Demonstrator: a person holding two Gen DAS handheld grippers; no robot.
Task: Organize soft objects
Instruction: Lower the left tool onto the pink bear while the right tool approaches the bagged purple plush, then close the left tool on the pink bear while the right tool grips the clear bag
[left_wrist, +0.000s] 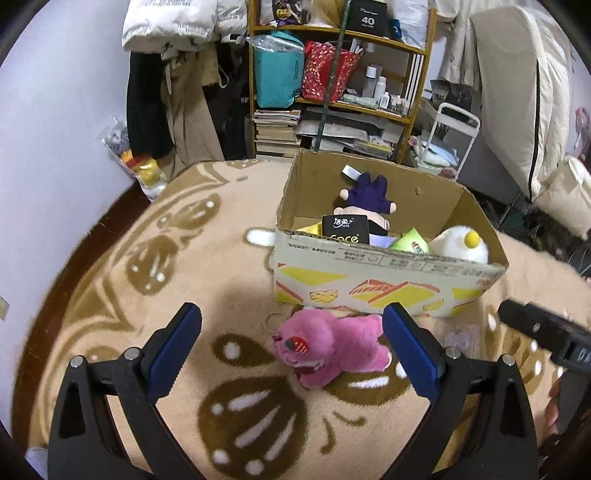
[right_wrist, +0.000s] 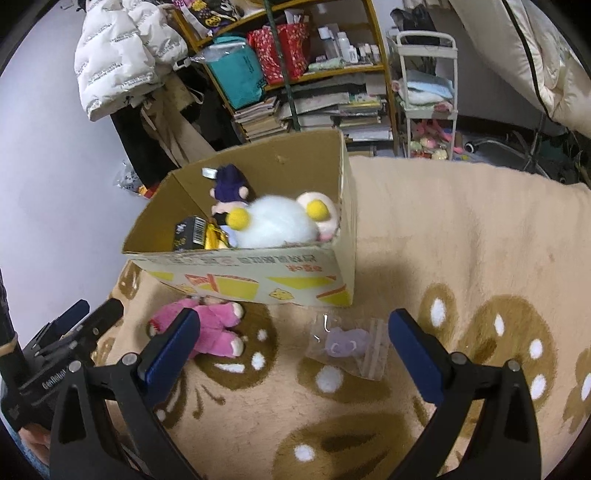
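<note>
Between the spread fingers of the left gripper (left_wrist: 291, 325): pink plush bear (left_wrist: 328, 345) lying on the beige patterned blanket (left_wrist: 110, 258), grasping nothing | ahead: open cardboard box (left_wrist: 388, 284) holding a white fluffy plush (left_wrist: 460, 245) | right gripper (right_wrist: 293, 330): released, clear plastic bag with a purple item (right_wrist: 349, 345) between its fingers.

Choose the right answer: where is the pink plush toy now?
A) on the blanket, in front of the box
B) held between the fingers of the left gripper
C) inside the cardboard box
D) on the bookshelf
A: the pink plush toy lies on the blanket just in front of the cardboard box, and the open left gripper has not closed on it.
</note>
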